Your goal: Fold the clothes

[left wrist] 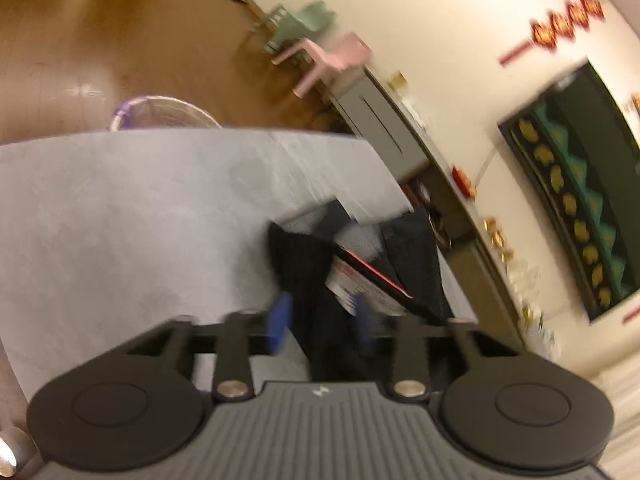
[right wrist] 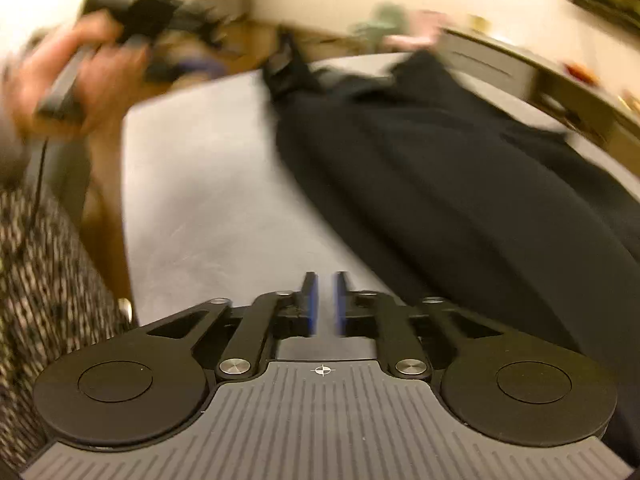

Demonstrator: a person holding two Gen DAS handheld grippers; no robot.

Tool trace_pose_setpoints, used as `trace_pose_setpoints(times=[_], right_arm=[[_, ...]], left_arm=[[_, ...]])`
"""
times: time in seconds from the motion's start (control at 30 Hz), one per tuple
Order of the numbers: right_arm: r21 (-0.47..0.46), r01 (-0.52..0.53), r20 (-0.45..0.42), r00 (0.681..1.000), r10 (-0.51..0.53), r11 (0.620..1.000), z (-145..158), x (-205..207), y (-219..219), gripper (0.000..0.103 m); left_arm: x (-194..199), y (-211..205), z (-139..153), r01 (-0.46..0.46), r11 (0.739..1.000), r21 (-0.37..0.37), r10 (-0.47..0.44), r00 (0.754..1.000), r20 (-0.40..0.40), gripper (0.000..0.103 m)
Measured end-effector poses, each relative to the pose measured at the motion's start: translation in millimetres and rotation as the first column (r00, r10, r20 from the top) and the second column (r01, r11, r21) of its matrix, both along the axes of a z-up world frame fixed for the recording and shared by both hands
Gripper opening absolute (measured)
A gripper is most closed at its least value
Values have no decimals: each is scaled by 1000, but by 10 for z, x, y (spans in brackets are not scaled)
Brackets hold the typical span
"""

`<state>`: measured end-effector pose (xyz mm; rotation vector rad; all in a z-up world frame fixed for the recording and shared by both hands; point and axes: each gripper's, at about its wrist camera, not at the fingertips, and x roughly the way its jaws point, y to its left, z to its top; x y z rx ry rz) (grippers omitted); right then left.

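A dark pair of trousers (right wrist: 440, 168) lies lengthwise on the grey table (right wrist: 208, 200), filling its right half. Its far end rises off the table toward a blurred hand (right wrist: 92, 68) that holds the other gripper handle. In the left wrist view, bunched dark cloth (left wrist: 304, 264) with a white and red label passes between the blue pads, and my left gripper (left wrist: 323, 322) is shut on it. My right gripper (right wrist: 324, 304) hovers over the near table edge just left of the trousers. Its pads are only a narrow slit apart, with nothing between them.
A clear basket with a purple rim (left wrist: 160, 114) stands on the wooden floor beyond the table. Pink (left wrist: 332, 56) and green (left wrist: 304, 24) small chairs and a grey cabinet (left wrist: 384, 120) line the wall. Patterned clothing of the person (right wrist: 48, 280) is at the table's left.
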<state>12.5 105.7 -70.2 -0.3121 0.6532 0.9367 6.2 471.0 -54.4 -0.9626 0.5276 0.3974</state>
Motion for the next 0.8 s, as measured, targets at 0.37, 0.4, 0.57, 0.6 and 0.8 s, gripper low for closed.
trace_pose_setpoints(times=[0.37, 0.4, 0.57, 0.6, 0.8], right_arm=[[139, 844, -150, 535, -831, 518, 201, 492, -3130, 88], [173, 883, -208, 467, -860, 437, 194, 429, -3422, 88], [250, 960, -443, 229, -867, 126, 85, 82, -4330, 92], [248, 964, -463, 209, -861, 100, 44, 27, -4395, 93], [172, 984, -601, 61, -797, -54, -284, -92, -4663, 98]], left_arm=[[783, -864, 202, 219, 938, 268, -179, 970, -165, 90], [835, -921, 207, 230, 926, 300, -178, 966, -190, 90], [1157, -1033, 91, 282, 884, 373, -168, 936, -310, 90], [1219, -1057, 68, 290, 874, 390, -162, 930, -329, 90], [1345, -984, 48, 249, 861, 442, -96, 936, -340, 36]])
